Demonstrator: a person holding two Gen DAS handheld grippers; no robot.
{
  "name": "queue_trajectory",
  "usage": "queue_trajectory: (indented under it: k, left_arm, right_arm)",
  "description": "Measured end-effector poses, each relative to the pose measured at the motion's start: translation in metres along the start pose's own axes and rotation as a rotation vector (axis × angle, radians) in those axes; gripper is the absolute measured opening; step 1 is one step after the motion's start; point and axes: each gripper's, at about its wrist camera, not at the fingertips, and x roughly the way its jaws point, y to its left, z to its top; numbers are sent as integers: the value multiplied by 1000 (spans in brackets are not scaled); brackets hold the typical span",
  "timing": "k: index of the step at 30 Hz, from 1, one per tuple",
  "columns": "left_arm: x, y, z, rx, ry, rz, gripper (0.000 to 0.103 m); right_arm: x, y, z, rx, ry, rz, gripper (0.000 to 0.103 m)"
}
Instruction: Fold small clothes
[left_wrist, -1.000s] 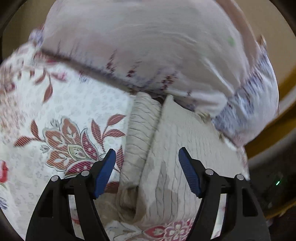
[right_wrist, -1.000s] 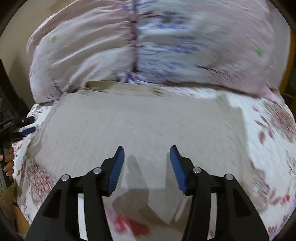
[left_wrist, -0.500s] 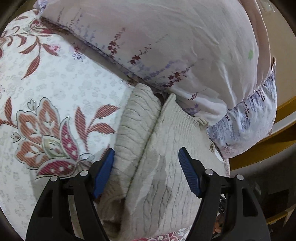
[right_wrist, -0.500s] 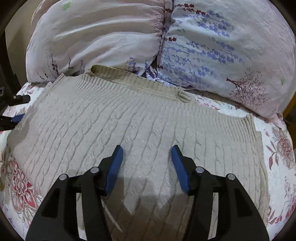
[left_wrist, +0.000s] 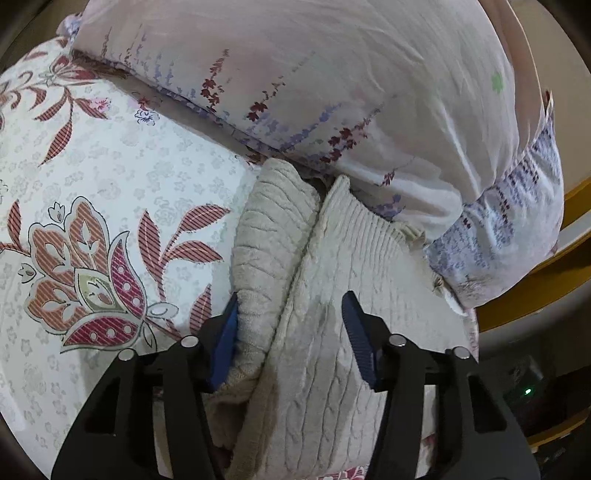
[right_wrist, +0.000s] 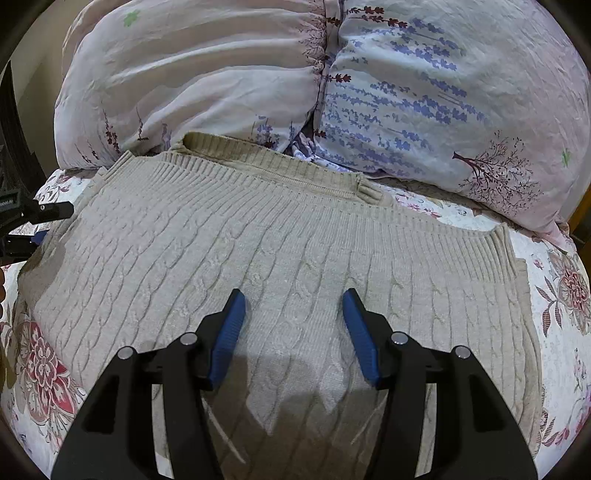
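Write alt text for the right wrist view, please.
A beige cable-knit sweater lies spread flat on a floral bedsheet, the open right gripper hovering over its middle. Two floral pillows sit behind it.

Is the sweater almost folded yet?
Only started. The beige sweater lies spread on the flowery bedsheet, and its sleeve lies folded along one side. Both the left hand-held gripper and the right hand-held gripper are open over the knit, gripping nothing. The body still needs folding.
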Motion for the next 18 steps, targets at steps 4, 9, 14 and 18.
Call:
queue_trajectory:
  k: [4, 9, 14, 18]
  left_arm:
    - [6, -3, -3, -1, 38, -16, 33]
    - [3, 2, 1, -43, 43, -80, 22]
    - [-15, -13, 3, -25, 7, -192, 20]
    - [-26, -37, 3, -8, -27, -274, 19]
  right_arm:
    - [0, 0, 0, 0, -1, 1, 56]
    - [0, 0, -1, 1, 0, 0, 56]
    - [0, 0, -1, 2, -1, 0, 56]
    - [0, 0, -2, 2, -4, 5, 56]
